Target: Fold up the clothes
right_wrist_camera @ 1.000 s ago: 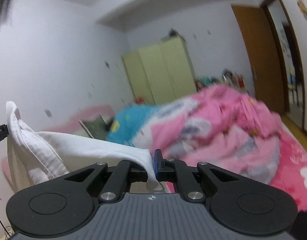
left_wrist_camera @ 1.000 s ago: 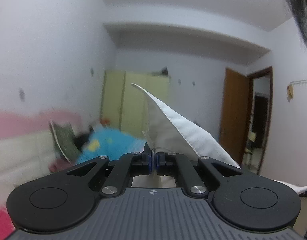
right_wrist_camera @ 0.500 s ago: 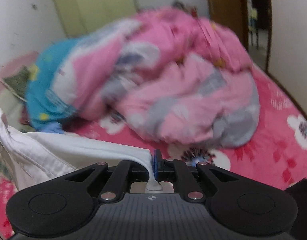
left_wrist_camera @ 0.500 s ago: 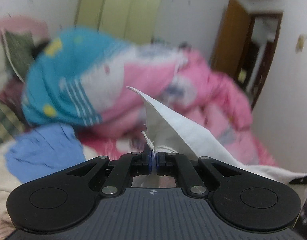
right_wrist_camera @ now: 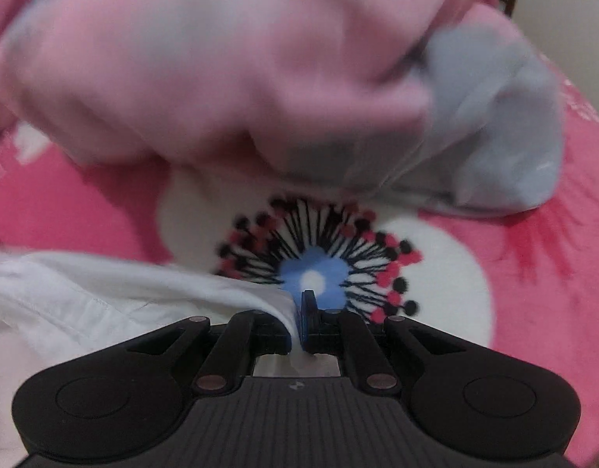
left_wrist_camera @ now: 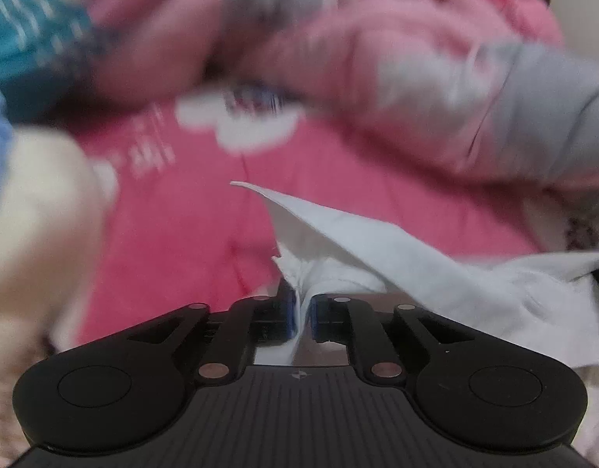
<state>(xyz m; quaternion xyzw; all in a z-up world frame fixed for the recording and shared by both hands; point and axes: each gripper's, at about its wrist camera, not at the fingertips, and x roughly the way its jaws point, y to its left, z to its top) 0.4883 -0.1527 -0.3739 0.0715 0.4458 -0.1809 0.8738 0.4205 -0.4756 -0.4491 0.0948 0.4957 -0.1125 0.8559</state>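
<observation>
Your left gripper (left_wrist_camera: 302, 312) has its fingers pinched tight on a fold of the white garment (left_wrist_camera: 416, 265), which fans out toward 2 o'clock with a stiff corner poking up at 12. Your right gripper (right_wrist_camera: 301, 321) is likewise clamped on the same white garment (right_wrist_camera: 104, 296), the cloth trailing off toward 9 o'clock. Both hang over the pink floral bedspread (right_wrist_camera: 553, 273). The heaped pink and grey quilt (right_wrist_camera: 260, 70) fills 12 o'clock, blurred, perhaps touching nothing you hold.

White garments (left_wrist_camera: 436, 273): one
Grippers: two — left (left_wrist_camera: 302, 312), right (right_wrist_camera: 299, 323)
Pink quilts (right_wrist_camera: 221, 58): one
Bedsheets (left_wrist_camera: 182, 234): one
</observation>
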